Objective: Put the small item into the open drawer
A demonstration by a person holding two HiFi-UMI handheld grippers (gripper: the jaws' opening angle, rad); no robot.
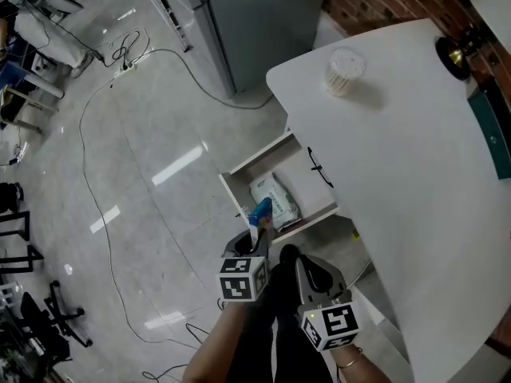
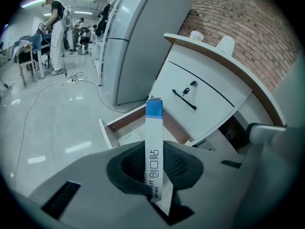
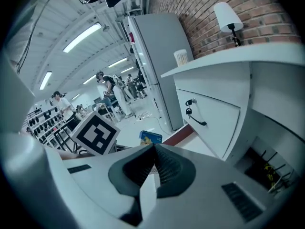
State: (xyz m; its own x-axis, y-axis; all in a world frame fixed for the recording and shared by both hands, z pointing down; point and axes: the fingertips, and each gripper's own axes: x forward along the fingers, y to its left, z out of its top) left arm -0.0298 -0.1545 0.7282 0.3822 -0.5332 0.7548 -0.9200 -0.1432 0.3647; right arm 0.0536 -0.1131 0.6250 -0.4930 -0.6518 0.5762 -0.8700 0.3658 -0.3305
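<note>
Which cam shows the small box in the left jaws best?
Left gripper view: the small box stands centre frame, clamped, print legible. Head view shows only its blue tip; right gripper view shows a blue corner.

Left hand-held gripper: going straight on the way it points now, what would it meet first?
Most likely the open drawer, just beyond the small box the left hand-held gripper holds; depth is uncertain.
</note>
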